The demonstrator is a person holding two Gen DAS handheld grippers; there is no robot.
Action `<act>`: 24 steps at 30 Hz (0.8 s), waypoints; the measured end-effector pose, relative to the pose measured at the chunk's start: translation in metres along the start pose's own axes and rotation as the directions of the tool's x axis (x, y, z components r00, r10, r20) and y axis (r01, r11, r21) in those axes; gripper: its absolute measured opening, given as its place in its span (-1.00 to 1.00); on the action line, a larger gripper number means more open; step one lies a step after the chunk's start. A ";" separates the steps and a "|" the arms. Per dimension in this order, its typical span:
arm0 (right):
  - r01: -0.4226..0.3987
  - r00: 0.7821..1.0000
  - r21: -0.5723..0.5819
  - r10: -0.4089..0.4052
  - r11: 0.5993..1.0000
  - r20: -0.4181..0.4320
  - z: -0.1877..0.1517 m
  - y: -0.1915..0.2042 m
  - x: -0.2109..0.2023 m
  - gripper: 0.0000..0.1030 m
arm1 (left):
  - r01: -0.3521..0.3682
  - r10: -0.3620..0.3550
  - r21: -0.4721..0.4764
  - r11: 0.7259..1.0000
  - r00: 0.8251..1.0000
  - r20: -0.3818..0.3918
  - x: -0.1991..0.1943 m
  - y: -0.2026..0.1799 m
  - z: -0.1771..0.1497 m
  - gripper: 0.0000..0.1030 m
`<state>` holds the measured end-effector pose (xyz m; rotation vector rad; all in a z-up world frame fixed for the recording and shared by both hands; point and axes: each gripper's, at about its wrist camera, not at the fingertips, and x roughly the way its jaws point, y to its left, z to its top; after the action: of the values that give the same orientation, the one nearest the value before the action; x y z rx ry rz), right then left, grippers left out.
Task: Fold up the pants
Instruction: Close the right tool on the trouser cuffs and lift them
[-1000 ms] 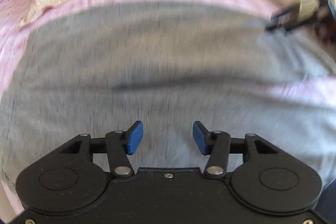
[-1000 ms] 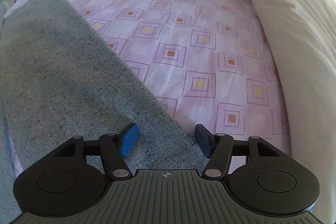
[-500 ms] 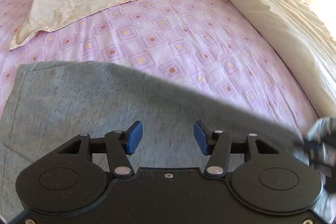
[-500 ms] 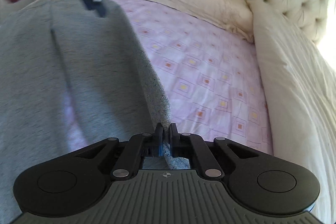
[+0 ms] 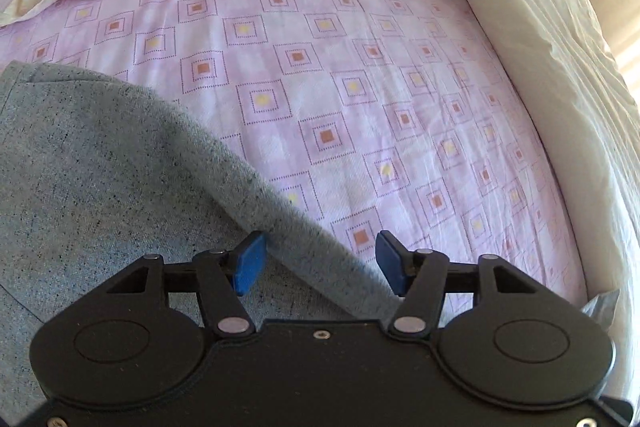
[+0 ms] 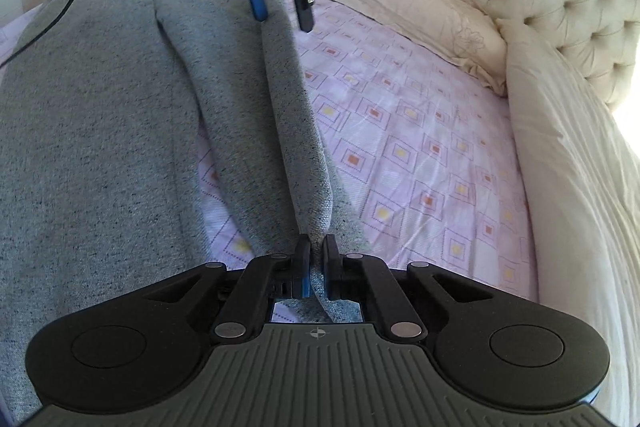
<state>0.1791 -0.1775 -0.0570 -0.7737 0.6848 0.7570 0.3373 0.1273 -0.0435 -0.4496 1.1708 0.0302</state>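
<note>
The right tongs (image 6: pixel 316 267) have just clamped on the near edge of the grey pants (image 6: pixel 100 131) lying on the bed (image 6: pixel 420 147), while the left tongs (image 5: pixel 318 263), opening wider, straddle the far edge ungripped, so that side probably needs pinching next.

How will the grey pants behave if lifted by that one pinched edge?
Likely floppy: the grey pants bunch into a ridge where the right tongs pinch them. Probably sag between grips, since the left tongs stand open. Knit looks grippy, unlikely to slip.
</note>
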 end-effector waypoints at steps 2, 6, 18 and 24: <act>0.000 1.000 -0.001 0.000 1.000 0.004 -0.002 0.005 0.000 -0.88 | -0.018 0.019 0.005 1.000 1.000 -0.006 0.003 -0.002 0.003 0.27; 0.005 1.000 -0.004 -0.005 1.000 0.014 -0.007 0.011 -0.001 -0.88 | -0.118 0.120 0.033 0.992 0.988 -0.092 0.028 -0.008 0.005 0.07; 0.034 0.997 0.107 -0.042 0.994 0.072 -0.009 0.022 -0.063 -0.88 | -0.051 0.044 0.073 0.996 0.994 0.096 -0.078 0.014 -0.079 -0.81; -0.050 0.998 0.121 0.053 0.991 -0.017 -0.028 0.047 -0.069 -0.85 | -0.061 0.050 0.094 0.994 0.992 0.115 -0.092 0.034 -0.159 -0.82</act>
<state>0.0964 -0.2002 -0.0357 -0.6568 0.7642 0.7484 0.1520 0.1205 -0.0222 -0.3247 1.0689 0.0462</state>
